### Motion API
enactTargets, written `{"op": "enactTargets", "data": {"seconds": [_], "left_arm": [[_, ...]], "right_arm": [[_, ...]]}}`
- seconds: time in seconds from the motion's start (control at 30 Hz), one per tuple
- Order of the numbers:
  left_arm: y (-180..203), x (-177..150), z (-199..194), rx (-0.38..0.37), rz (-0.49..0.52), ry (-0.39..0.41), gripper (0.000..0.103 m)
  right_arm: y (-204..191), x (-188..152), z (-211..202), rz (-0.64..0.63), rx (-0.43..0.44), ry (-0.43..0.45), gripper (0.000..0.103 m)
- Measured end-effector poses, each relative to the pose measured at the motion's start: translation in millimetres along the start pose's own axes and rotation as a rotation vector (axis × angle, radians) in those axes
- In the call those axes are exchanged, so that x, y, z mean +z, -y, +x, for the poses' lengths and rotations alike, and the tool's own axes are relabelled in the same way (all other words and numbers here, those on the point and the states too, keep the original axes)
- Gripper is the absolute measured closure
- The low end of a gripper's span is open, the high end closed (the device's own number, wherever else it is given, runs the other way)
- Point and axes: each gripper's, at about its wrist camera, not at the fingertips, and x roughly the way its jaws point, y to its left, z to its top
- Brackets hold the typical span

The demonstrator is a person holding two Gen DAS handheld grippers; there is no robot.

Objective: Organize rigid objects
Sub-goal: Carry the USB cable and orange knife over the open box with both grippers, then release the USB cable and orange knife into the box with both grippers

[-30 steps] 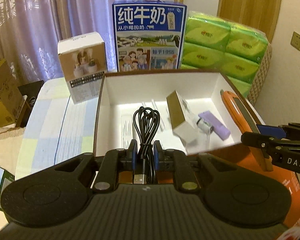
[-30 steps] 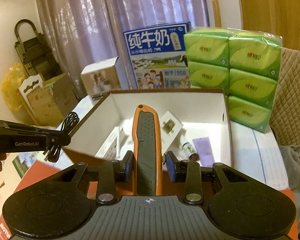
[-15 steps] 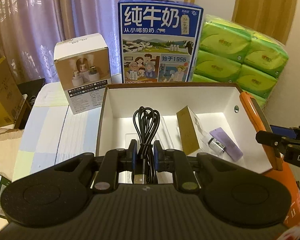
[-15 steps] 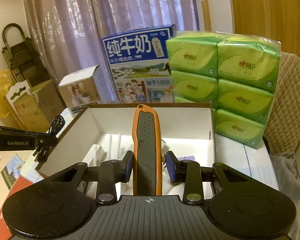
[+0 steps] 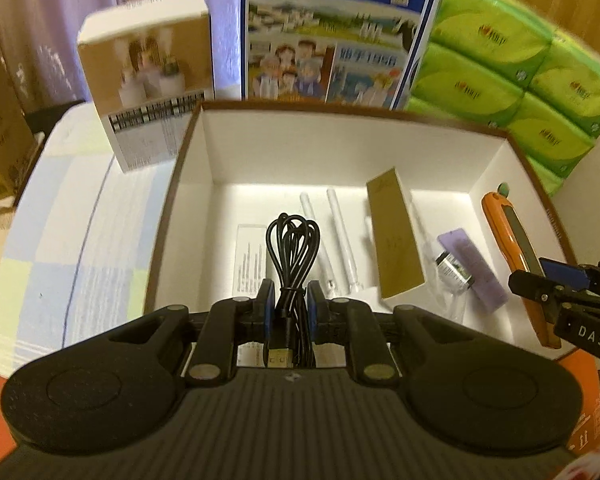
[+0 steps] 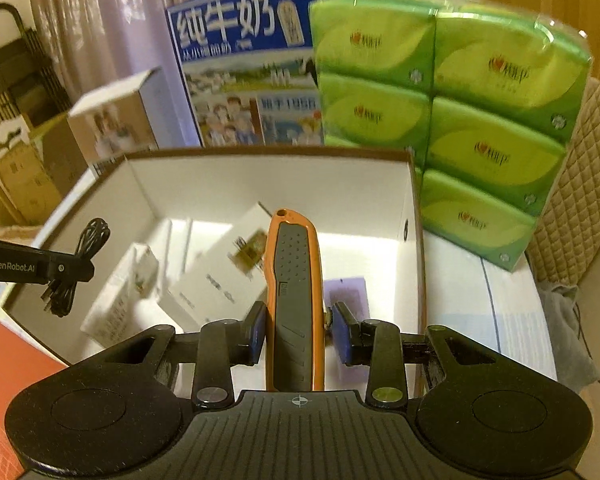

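Observation:
My left gripper (image 5: pixel 293 300) is shut on a coiled black USB cable (image 5: pixel 293 244), its plug end pointing back at the camera, over the near left part of an open white-lined box (image 5: pixel 340 152). My right gripper (image 6: pixel 298 330) is shut on an orange and grey utility knife (image 6: pixel 296 272) that points forward over the box's right side (image 6: pixel 260 184). In the left wrist view the knife (image 5: pixel 512 232) hangs by the right wall. On the box floor lie a gold-topped small box (image 5: pixel 396 240), a purple slab (image 5: pixel 472 268), a small vial (image 5: pixel 452 270) and two white sticks (image 5: pixel 340 240).
Behind the box stand a blue milk carton case (image 5: pixel 340 40), a small brown and white box (image 5: pixel 148 92) and stacked green tissue packs (image 5: pixel 520 72). A checked cloth (image 5: pixel 80 220) covers the table at the left. A quilted chair back (image 6: pixel 580 184) is at the right, cardboard boxes (image 6: pixel 20 176) at the left.
Both grippers have moved forward and down over the box, which now looks nearer and fills more of each view. The cable and the knife stay gripped as before.

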Motion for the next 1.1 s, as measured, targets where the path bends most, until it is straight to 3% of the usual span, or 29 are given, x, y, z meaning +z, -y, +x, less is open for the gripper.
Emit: {"op": "enactTargets", "data": {"seconds": [0.67,0.8,0.9,1.1], "left_arm": [[-1,-5,41,0.014,0.009,-0.142,0.089],[-2,-6,39,0.009,0.019,-0.138,0.078],[0,-7,35,0.011,0.039,-0.131,0.072],[3,-8,23,0.008,0.060,-0.110,0.071]], "right_arm": [[-13,-4,37,-0.105,-0.061,-0.190,0.071],[-13,-2,36,-0.092,-0.065,-0.194,0.071],[-12,-1,31,-0.062,-0.027,-0.206,0.062],[-17,1,14,-0.026,0.013,-0.170,0.045]]}}
